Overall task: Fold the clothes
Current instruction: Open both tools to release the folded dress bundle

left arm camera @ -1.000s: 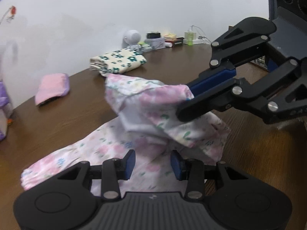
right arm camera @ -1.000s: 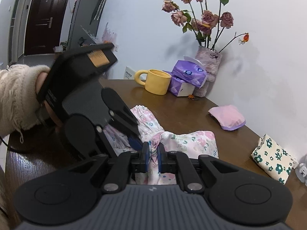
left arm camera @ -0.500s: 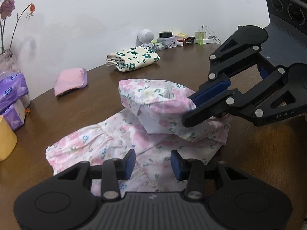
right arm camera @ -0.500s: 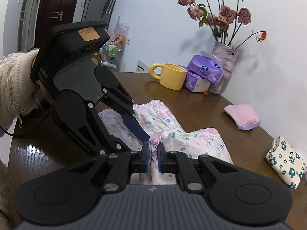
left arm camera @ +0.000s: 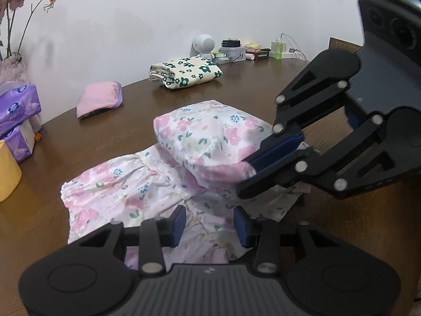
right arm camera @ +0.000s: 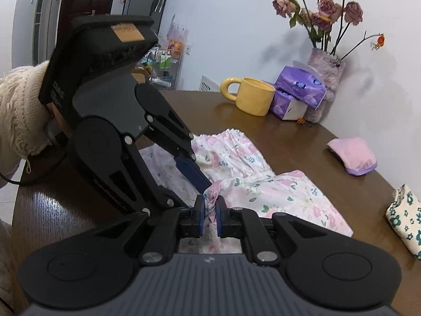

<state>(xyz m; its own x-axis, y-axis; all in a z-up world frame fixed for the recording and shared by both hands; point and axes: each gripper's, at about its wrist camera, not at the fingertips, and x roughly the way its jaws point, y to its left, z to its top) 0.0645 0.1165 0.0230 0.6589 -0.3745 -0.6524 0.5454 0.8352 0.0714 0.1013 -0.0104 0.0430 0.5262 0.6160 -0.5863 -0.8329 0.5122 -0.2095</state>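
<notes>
**Laying the fold over**

We carry the floral garment, its lifted flap pinched in the right claw, over the half lying on the table. We lower it squarely, edges matched. The left claw stands spread, empty, above the cloth. The flap's underside stays hidden.

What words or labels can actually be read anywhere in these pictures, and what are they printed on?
"DAS": white letters on the side of the left gripper, seen from the right wrist.
Tan sticker on its top: blurred.
Purple tissue packs: round blue logo, unreadable.
Boxes and bottles by the far wall: too small.
The floral garment, held by the right gripper, bears no text.
</notes>
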